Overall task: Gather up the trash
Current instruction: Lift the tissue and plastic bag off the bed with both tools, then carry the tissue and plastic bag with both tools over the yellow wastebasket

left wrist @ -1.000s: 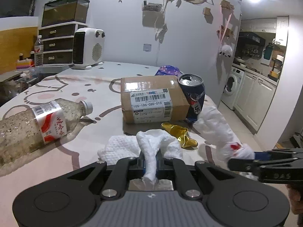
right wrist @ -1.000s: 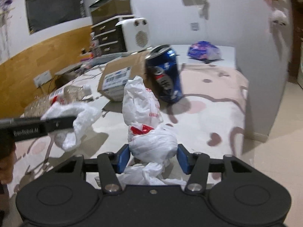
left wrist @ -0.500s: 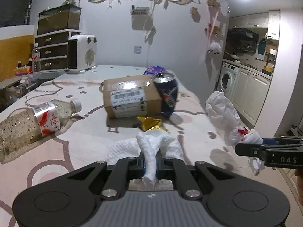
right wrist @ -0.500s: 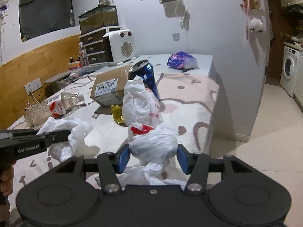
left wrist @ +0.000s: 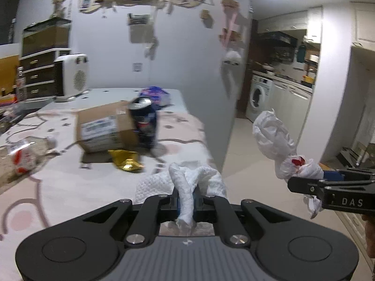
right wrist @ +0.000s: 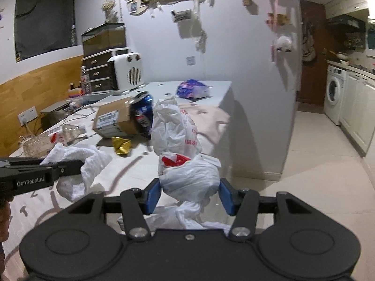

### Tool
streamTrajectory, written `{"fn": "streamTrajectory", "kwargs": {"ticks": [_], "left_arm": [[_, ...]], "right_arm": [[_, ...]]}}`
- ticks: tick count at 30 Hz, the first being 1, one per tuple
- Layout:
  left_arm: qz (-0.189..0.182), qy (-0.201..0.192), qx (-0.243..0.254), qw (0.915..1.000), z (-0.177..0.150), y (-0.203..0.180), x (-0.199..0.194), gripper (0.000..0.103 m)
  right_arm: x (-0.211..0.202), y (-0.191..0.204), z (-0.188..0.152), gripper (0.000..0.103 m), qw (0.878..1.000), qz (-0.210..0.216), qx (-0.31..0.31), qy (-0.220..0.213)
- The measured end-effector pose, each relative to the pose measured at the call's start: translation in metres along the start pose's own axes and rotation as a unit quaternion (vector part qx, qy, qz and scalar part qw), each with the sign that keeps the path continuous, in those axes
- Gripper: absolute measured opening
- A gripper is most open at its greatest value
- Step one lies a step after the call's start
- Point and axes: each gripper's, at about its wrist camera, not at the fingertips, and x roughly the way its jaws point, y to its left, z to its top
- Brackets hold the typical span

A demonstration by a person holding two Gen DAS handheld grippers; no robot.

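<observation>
Both hand-held grippers have pulled back and up from the tabletop (left wrist: 58,187) since a second ago; the trash left on it now sits farther off, and we see open floor by the washing machine (right wrist: 334,97).

Our left hand-held gripper (left wrist: 186,202) is clamped tight on a crumpled white paper towel (left wrist: 187,182), fingers nearly together, the towel bunching out in front. In the right wrist view the same towel (right wrist: 79,164) hangs from that gripper (right wrist: 68,166) over the tabletop's near end.

Our right hand-held gripper (right wrist: 189,194) is clamped on a knotted white plastic bag with red print (right wrist: 180,140); its blue pads (right wrist: 152,195) press the bag's lower bulge from both sides, and the rest stands up above them. In the left wrist view that bag (left wrist: 274,140) is held out beyond the tabletop edge, over the floor.

On the tabletop we see a brown cardboard box with a shipping label (left wrist: 105,126), a dark blue drink can (left wrist: 145,121) touching its right end, a crumpled gold foil wrapper (left wrist: 126,161) just in front, a clear plastic bottle with a red label (left wrist: 21,157) lying at left, blurred, and a purple-blue bag (right wrist: 192,89) at the far end.
</observation>
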Motion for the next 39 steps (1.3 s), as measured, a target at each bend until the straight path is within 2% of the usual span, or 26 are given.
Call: {"fn": "streamTrajectory", "kwargs": {"ticks": [15, 23, 32, 39], "left_arm": [[-0.071, 0.016, 0.032, 0.9968, -0.007, -0.117, 0.024, 0.008], [-0.1, 0.052, 0.049, 0.9924, -0.024, -0.189, 0.06, 0.008], [-0.13, 0.117, 0.068, 0.9823, -0.063, -0.258, 0.125, 0.008], [-0.125, 0.197, 0.021, 0.9722, -0.103, -0.275, 0.213, 0.008]], "right_arm": [[-0.053, -0.1, -0.033, 0.054, 0.997, -0.075, 0.037, -0.001], [-0.065, -0.15, -0.064, 0.054, 0.992, -0.108, 0.064, 0.012], [-0.062, -0.214, -0.111, 0.054, 0.984, -0.145, 0.092, 0.04], [-0.026, -0.263, -0.155, 0.055, 0.974, -0.172, 0.126, 0.077]]}}
